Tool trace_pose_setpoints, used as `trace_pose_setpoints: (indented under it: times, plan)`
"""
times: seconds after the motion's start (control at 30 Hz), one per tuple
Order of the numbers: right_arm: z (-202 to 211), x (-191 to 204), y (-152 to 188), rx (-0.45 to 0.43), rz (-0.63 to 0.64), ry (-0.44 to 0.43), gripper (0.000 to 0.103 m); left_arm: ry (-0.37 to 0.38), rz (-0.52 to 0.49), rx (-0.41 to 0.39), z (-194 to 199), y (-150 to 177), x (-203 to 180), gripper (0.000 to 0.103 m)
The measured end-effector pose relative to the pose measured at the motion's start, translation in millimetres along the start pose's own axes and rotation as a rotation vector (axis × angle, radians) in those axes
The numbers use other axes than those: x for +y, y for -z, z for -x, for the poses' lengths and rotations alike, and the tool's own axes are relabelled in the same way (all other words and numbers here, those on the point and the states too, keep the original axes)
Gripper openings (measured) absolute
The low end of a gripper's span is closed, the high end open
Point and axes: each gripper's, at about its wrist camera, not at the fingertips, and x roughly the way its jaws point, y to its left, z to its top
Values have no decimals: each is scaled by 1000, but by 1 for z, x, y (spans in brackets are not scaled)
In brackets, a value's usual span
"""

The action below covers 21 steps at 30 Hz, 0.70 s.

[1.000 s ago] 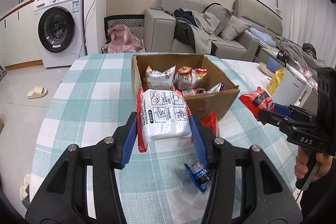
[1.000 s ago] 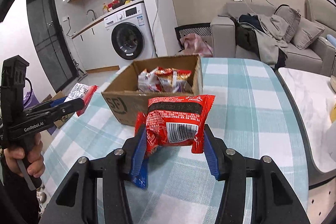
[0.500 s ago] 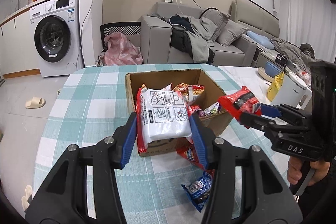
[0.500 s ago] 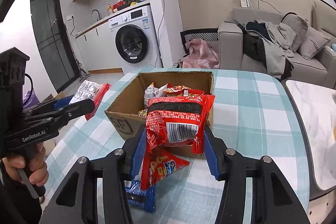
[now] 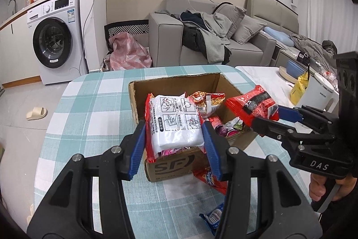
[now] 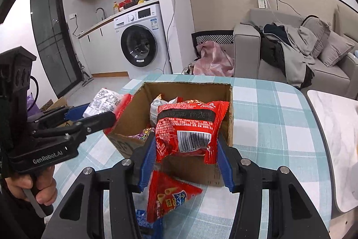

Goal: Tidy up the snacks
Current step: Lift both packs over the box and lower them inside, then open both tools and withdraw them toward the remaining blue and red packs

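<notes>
An open cardboard box (image 5: 174,84) (image 6: 188,87) stands on the checked table and holds several snack packets. My left gripper (image 5: 174,138) is shut on a white and red noodle packet (image 5: 174,122), held over the box's near left edge; it also shows in the right wrist view (image 6: 105,102). My right gripper (image 6: 185,149) is shut on a red snack packet (image 6: 190,124), held above the box's near right side; it also shows in the left wrist view (image 5: 252,104). A red cone-snack bag (image 6: 170,196) and a blue packet (image 5: 214,216) lie on the table in front of the box.
The teal checked tablecloth (image 5: 94,109) covers the table. A white kettle (image 5: 317,93) and a yellow bag (image 5: 297,91) stand on the marble side table at the right. A washing machine (image 5: 56,37) and a grey sofa (image 5: 223,37) are beyond the table.
Both grippers have moved forward and up with their packets, from in front of the box to over its near edge. Both stay shut on their packets.
</notes>
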Motion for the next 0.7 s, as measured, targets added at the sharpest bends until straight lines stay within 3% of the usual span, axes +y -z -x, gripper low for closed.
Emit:
trace_pose_setpoints:
  times: [0.7]
  plan:
    - [-39,-12,-7,-17,-43,-43,51,-28,-11,62,-63,-5,-3,47]
